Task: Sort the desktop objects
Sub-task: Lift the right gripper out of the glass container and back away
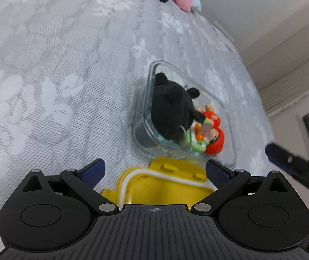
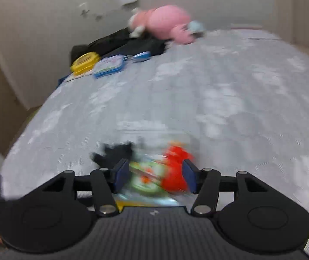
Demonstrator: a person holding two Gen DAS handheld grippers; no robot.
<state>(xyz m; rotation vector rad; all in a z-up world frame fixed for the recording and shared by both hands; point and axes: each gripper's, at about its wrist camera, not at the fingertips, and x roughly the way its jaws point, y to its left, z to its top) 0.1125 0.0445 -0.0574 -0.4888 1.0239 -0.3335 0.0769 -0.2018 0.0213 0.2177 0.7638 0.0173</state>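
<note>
A clear glass container stands on the grey patterned surface. In it lie a black plush toy, a red figure and a green-and-white toy. A yellow lid lies under my left gripper, which is open above it, just short of the container. My right gripper is open and hovers over the container; the red figure and the black plush show blurred between and beyond its fingers. The right gripper also shows at the right edge of the left wrist view.
At the far end lie a pink plush, a black bag, a yellow box, a blue-rimmed case and a small blue item. The surface drops off at its left and right edges. A wall stands behind.
</note>
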